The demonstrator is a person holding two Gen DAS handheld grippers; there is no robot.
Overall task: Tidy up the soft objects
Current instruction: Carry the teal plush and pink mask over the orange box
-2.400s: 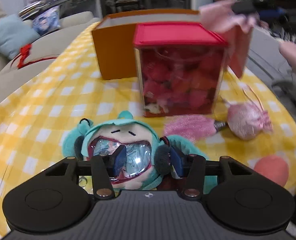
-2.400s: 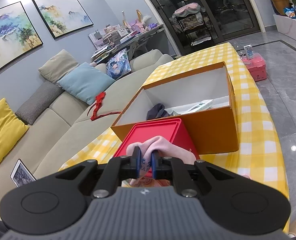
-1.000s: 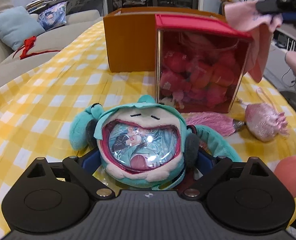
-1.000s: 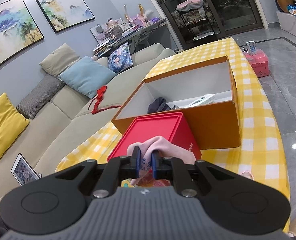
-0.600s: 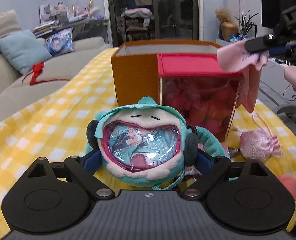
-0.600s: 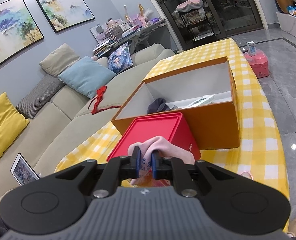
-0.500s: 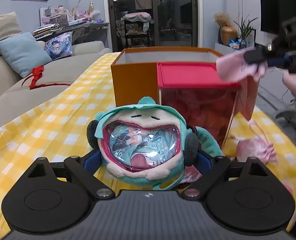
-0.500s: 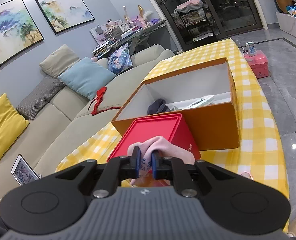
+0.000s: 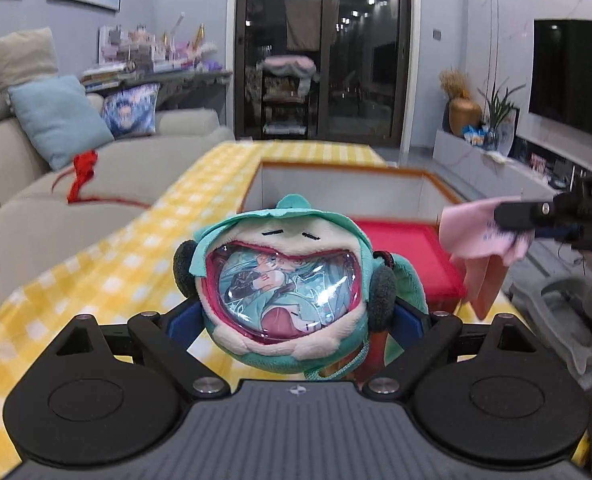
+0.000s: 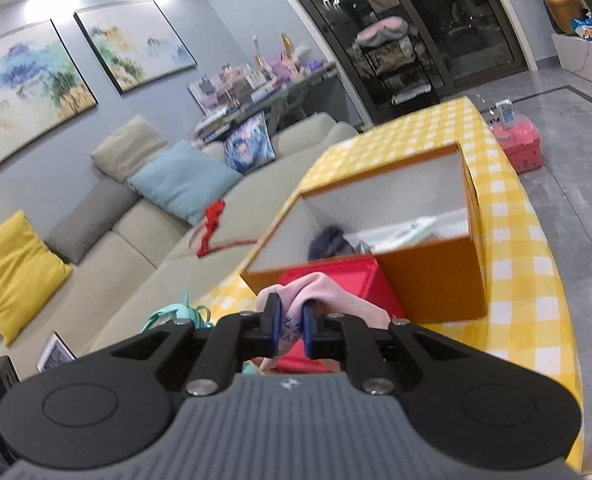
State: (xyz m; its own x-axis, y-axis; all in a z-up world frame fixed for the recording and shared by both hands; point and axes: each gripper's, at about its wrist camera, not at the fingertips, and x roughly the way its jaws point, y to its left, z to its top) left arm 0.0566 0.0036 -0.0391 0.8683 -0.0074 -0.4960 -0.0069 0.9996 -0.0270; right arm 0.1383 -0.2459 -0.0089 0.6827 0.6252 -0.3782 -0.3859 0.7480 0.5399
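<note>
Left wrist: teal round plush toy with clear vinyl face window (image 9: 285, 292) is now lifted clear of the yellow checked tabletop (image 9: 107, 268); before it sat there. Left gripper (image 9: 291, 320) jaws are wide, clamped on its sides. Face points at camera, long axis roughly across the jaws. Next stop is likely the open orange cardboard box (image 9: 348, 184).

Right wrist: unchanged. Right gripper (image 10: 291, 326) jaws are nearly closed on a pink cloth (image 10: 328, 292), above the red box lid (image 10: 348, 276).

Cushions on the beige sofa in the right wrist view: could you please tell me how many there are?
5: yellow, grey ribbed, beige, light blue, printed, from near to far along the backrest. Others may be hidden.
</note>
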